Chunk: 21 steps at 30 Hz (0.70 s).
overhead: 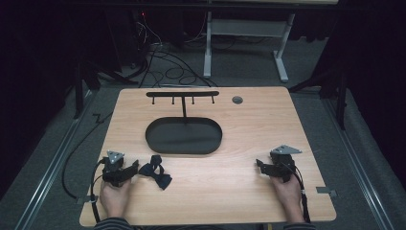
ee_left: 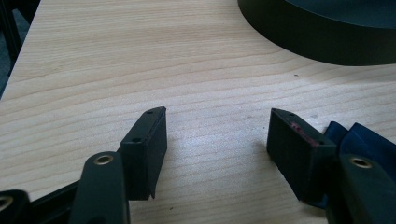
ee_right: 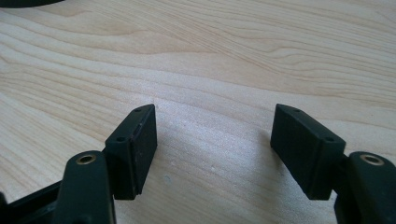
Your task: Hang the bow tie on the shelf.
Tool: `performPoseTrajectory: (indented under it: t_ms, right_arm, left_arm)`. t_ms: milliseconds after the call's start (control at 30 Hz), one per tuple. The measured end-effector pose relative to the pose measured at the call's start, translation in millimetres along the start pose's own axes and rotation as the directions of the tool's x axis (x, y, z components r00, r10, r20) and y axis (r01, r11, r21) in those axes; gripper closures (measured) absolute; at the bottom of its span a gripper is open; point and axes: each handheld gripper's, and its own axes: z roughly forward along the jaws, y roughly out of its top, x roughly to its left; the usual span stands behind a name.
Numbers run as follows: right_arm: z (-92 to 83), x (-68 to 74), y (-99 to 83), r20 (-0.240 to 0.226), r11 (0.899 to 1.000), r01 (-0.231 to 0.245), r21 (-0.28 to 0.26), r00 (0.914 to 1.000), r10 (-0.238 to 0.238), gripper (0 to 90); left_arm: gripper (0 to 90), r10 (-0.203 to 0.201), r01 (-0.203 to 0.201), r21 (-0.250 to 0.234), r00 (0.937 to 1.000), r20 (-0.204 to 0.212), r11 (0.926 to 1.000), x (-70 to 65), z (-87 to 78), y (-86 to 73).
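A dark navy bow tie (overhead: 156,172) lies on the wooden table (overhead: 249,124), just right of my left gripper (overhead: 130,168). That gripper rests on the table at the front left, open, nothing between its jaws. In the left gripper view the bow tie (ee_left: 364,140) peeks out behind the right jaw, and the gripper (ee_left: 217,123) stands wide open over bare wood. My right gripper (overhead: 259,165) sits at the front right, open and empty. The right gripper view has its jaws spread with the gripper (ee_right: 215,119) above bare wood.
A black oval tray (overhead: 184,136) with an upright post and a hook bar (overhead: 182,94) stands at the table's middle back. A round grey cable port (overhead: 237,99) is near the far edge. Cables lie on the floor behind. The tray's wall (ee_left: 317,39) shows ahead of the left gripper.
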Motion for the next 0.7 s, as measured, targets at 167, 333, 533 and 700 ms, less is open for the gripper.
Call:
performPoseTrajectory:
  t_ms: [167, 333, 533, 700]
  right_arm:
    - [-0.1, 0.0, -0.1, 0.001, 1.0, -0.003, 0.0, 1.0, 0.003, 33.1]
    - [-0.3, -0.4, -0.1, 0.0, 1.0, -0.006, 0.001, 1.0, 0.006, 33.1]
    - [-0.4, -0.6, -0.2, 0.001, 1.0, -0.008, 0.001, 1.0, 0.008, 33.2]
    - [-0.4, -0.6, -0.2, 0.005, 1.0, -0.008, 0.001, 1.0, 0.008, 33.1]
  left_arm:
    - [37.3, 0.003, -0.003, 0.003, 1.0, 0.0, 1.0, 0.1, -0.2, 0.0]
    - [37.0, 0.002, -0.002, 0.003, 1.0, 0.001, 1.0, 0.1, -0.2, -0.1]
    - [36.6, 0.002, -0.002, 0.003, 1.0, 0.002, 1.0, 0.1, -0.2, 0.0]
    - [35.0, 0.006, -0.006, 0.004, 1.0, 0.004, 1.0, -0.7, 0.0, -0.2]
